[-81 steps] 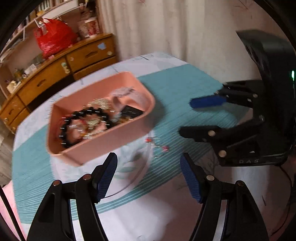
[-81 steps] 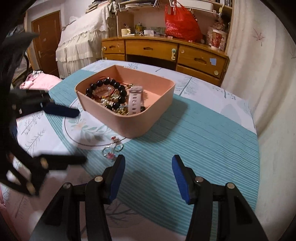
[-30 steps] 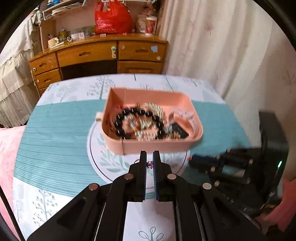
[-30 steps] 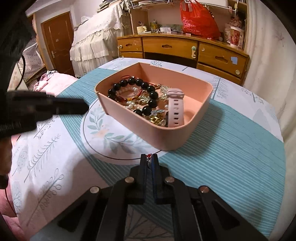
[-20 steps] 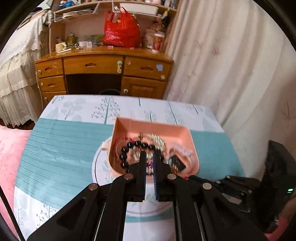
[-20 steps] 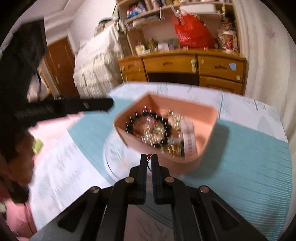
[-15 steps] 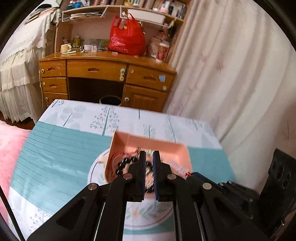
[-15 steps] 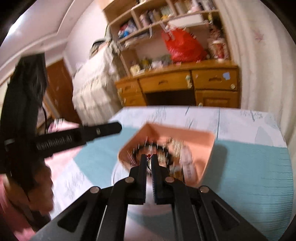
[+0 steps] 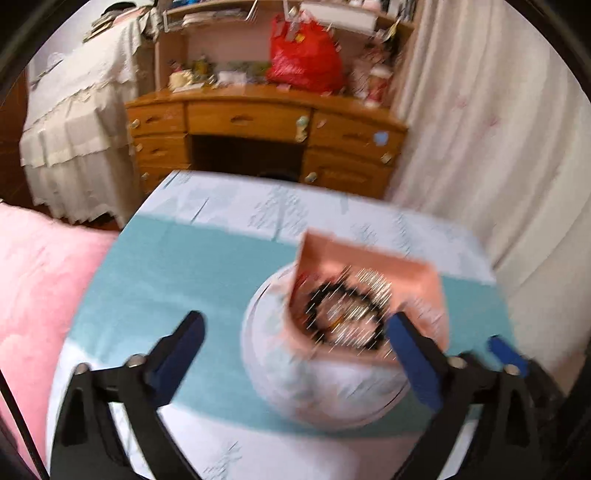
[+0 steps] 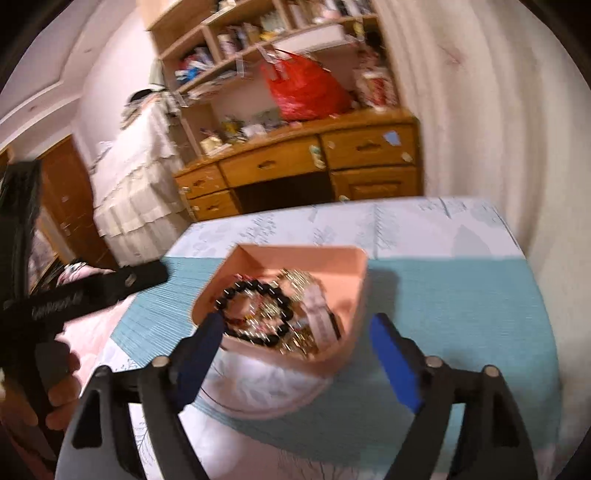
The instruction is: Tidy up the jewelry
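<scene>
Bedroom: pale curtain (image 9: 491, 122) along the right wall; wooden dresser (image 9: 258, 122) with drawers at the back, a red bag (image 9: 303, 62) on top of it, open shelves (image 10: 258, 33) of clutter above; a bed with a white ruffled cover (image 9: 74, 122) to the left; a pink quilt (image 9: 33, 295) at the near left

Table (image 9: 177, 273): covered with a white, leaf-printed cloth crossed by a broad teal band; a round white patch of the print lies under the tray

Tray (image 10: 343, 266): pink, rectangular, open-topped, standing on the teal band near the middle of the table. In the left wrist view it is badly blurred

Contents of tray: a bracelet (image 10: 255, 314) of black beads lying in a ring; a pale pink watch strap (image 10: 317, 306) just to the right of it; a tangle of gold-coloured chain (image 10: 295, 277) and small pieces among them, too blurred to sort

Left tool (image 9: 299, 354): black arms with blue pads, jaws spreading wide, nothing between them; the tray shows beyond its right-hand pad. In the right wrist view its black body is gripped by a hand (image 10: 55, 391) at the left edge

Right tool (image 10: 295, 354): black arms, blue pads, jaws spreading, nothing pinched; it hangs over the near side of the tray, the bracelet visible between the pads but below them
</scene>
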`<state>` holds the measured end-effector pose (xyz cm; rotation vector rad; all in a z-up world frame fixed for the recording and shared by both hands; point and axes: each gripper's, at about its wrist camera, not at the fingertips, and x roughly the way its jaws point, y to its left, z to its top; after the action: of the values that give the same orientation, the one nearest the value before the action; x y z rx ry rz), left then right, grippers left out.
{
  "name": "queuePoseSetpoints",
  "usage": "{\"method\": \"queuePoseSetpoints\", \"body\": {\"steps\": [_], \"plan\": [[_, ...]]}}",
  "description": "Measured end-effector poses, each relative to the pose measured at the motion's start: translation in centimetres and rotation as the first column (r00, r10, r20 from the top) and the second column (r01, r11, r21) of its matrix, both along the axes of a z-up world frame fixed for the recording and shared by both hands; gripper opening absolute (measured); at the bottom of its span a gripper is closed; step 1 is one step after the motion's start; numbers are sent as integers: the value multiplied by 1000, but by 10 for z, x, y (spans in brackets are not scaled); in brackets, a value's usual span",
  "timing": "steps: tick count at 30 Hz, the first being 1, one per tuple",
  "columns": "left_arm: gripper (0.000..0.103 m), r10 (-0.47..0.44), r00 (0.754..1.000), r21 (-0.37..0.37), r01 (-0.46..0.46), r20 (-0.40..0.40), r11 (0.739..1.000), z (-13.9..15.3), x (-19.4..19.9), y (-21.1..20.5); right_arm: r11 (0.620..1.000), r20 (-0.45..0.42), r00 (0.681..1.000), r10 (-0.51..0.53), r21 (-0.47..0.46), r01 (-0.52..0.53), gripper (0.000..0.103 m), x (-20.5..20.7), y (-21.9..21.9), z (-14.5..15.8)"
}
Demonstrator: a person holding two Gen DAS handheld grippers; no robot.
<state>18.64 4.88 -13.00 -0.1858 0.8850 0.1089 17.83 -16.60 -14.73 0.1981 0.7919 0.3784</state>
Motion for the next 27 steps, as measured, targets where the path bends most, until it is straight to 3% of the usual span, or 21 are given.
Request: {"method": "queuePoseSetpoints", "body": {"steps": [5, 9, 11, 14, 15, 17, 19, 22, 24, 27], "plan": [[102, 3, 990, 41, 2, -140, 999, -39, -32, 10, 994, -159, 982, -103, -42, 98, 95, -23, -7, -25], [102, 40, 956, 121, -6, -289, 993, -67, -76, 17, 978, -295, 932, -209, -85, 192, 96, -65, -15, -43], [102, 52, 926, 144, 3, -374, 990, -73, -100, 19, 963, -337, 905, -261, -155, 221, 96, -97, -16, -41], [102, -85, 848, 25, 115, -524, 993, -64, -143, 17, 947, -359, 890, -281, -255, 196, 97, -143, -14, -26], [102, -118, 836, 1, 140, -536, 990, -55, -156, 16, 947, -371, 888, -271, -267, 177, 97, -154, -12, -21], [102, -125, 841, 30, 165, -527, 986, -35, -173, 11, 961, -403, 888, -222, -246, 129, 97, -176, -7, -5], [102, -120, 869, 97, 188, -480, 977, -2, -189, 1, 975, -444, 878, -178, -198, 98, 98, -184, -5, 11], [102, -119, 893, 113, 185, -435, 976, 31, -191, -11, 989, -472, 875, -105, -141, 42, 98, -184, 0, 44], [102, -145, 908, 78, 190, -394, 979, 55, -185, -21, 989, -441, 894, -84, -147, 21, 98, -186, -1, 69], [102, -130, 939, 99, 169, -318, 981, 91, -173, -31, 982, -377, 921, -99, -186, 29, 98, -189, -2, 105]]}}
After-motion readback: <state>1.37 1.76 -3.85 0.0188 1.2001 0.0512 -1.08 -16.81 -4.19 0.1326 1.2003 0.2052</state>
